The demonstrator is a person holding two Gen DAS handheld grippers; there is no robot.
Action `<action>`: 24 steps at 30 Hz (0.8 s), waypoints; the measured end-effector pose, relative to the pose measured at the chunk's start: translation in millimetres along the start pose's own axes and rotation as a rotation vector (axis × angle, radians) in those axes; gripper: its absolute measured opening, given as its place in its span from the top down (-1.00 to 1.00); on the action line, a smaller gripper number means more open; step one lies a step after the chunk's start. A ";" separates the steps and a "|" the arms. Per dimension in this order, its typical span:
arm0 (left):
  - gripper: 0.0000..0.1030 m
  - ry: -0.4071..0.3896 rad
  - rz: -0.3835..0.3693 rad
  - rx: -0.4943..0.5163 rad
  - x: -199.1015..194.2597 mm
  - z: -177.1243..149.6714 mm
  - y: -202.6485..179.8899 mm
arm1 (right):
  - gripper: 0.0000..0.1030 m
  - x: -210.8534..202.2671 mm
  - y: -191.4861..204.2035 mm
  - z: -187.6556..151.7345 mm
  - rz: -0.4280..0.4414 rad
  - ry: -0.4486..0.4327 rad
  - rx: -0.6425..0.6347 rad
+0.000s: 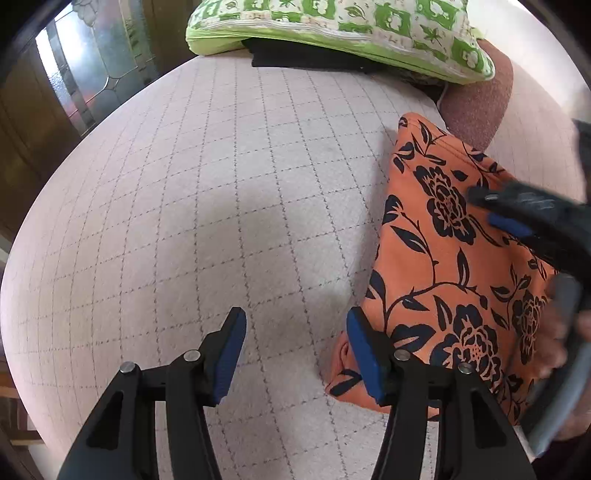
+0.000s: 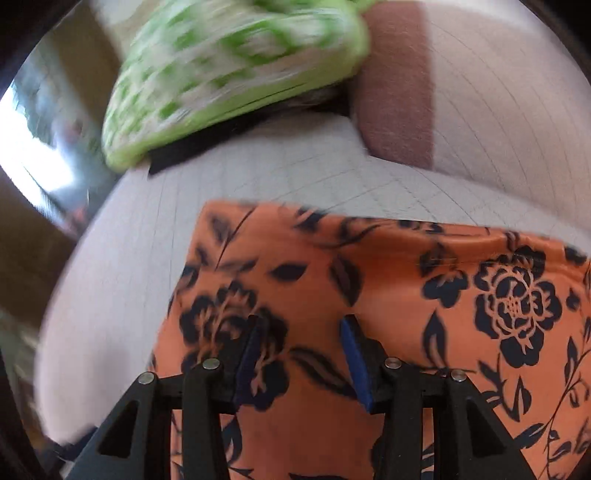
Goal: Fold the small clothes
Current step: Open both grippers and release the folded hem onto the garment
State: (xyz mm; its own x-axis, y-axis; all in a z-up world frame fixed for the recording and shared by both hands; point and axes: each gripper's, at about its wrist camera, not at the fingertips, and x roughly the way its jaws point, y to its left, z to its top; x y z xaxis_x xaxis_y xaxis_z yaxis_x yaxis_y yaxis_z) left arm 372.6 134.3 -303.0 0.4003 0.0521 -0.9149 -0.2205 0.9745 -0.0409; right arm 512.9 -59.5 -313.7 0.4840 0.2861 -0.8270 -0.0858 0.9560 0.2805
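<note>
An orange garment with a black flower print (image 1: 454, 266) lies folded on the pale checked bed cover (image 1: 221, 184), at the right of the left wrist view. My left gripper (image 1: 295, 354) is open and empty, hovering over the cover just left of the garment's near edge. My right gripper (image 1: 513, 218) shows there too, blurred, over the garment. In the right wrist view the garment (image 2: 388, 295) fills the lower frame and my right gripper (image 2: 303, 354) is open above it, holding nothing.
A green and white patterned pillow (image 1: 343, 29) lies at the far end on a black folded cloth (image 1: 295, 57), and it also shows in the right wrist view (image 2: 236, 70). A reddish-brown cushion (image 1: 476, 107) sits beyond the garment. A wooden door with glass (image 1: 74, 77) is at left.
</note>
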 end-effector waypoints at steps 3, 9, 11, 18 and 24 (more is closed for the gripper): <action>-0.23 -0.001 -0.008 -0.012 2.2 4.5 4.4 | -0.02 -32.6 -33.7 2.4 0.026 -0.036 0.101; -0.43 -0.068 -0.065 -0.026 -20.1 -4.5 -8.6 | -0.19 -152.4 -132.9 -55.3 -0.024 -0.171 0.223; -0.43 -0.096 -0.061 0.008 -28.3 -9.4 -19.9 | -0.21 -193.7 -162.2 -81.6 -0.077 -0.214 0.264; -0.62 -0.190 -0.091 0.143 -51.1 -31.3 -74.3 | -0.23 -272.4 -228.1 -180.9 -0.232 -0.266 0.311; -0.64 -0.062 -0.008 0.252 -22.9 -47.9 -109.7 | -0.22 -249.8 -243.1 -184.5 -0.193 -0.242 0.373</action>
State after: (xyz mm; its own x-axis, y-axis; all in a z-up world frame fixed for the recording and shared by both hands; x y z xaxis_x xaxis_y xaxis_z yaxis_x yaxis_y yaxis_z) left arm 345.0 15.8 -296.8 0.4571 0.0500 -0.8880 0.0082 0.9981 0.0604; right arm 252.2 -351.4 -265.1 0.6526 0.0400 -0.7567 0.3221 0.8892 0.3248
